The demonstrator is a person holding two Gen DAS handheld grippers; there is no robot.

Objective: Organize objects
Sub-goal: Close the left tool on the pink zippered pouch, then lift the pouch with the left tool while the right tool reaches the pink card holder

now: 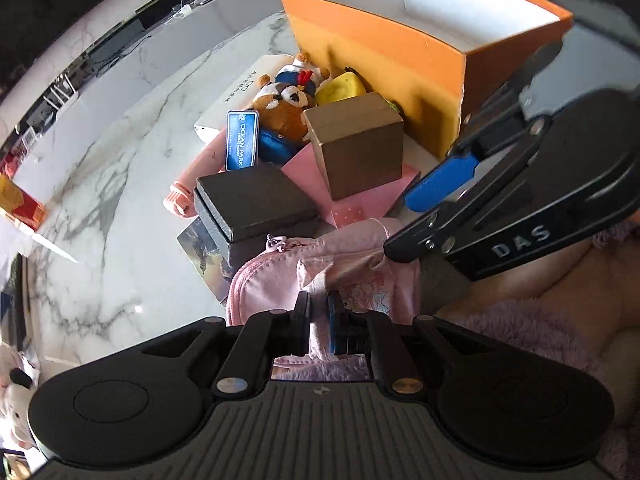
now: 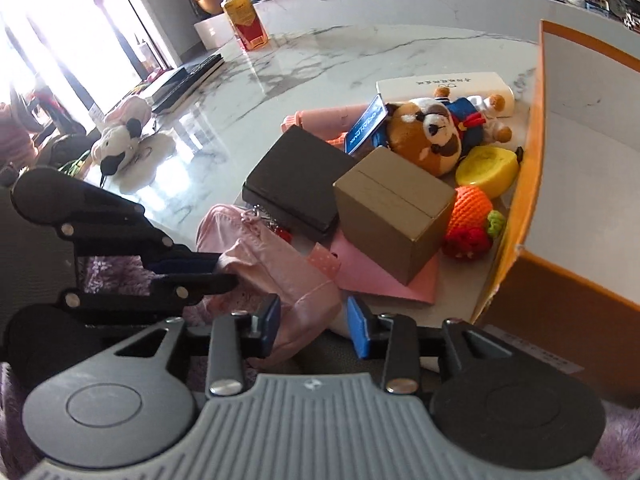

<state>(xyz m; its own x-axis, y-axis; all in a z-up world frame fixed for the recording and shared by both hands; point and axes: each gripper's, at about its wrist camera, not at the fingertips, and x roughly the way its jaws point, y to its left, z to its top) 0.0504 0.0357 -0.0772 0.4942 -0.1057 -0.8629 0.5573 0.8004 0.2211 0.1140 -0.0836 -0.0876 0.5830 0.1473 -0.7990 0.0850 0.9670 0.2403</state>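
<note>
Plainly, crumpled pale-pink zipped pouch [image 2: 272, 268]

Left claw [image 1: 319, 326] tight on pink pouch [image 1: 320, 280] — brown box [image 1: 358, 144] beyond.

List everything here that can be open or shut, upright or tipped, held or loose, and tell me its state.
Pink pouch: zipper at least partly open, fabric pinched by the left gripper.
Right gripper: open around the pouch, pads not pressing.
Orange box: open-topped, upright.
Tan box: closed, on a pink sheet.
Dark box: lid on.
Plush toy: lying down.
Bottle: upright.
</note>
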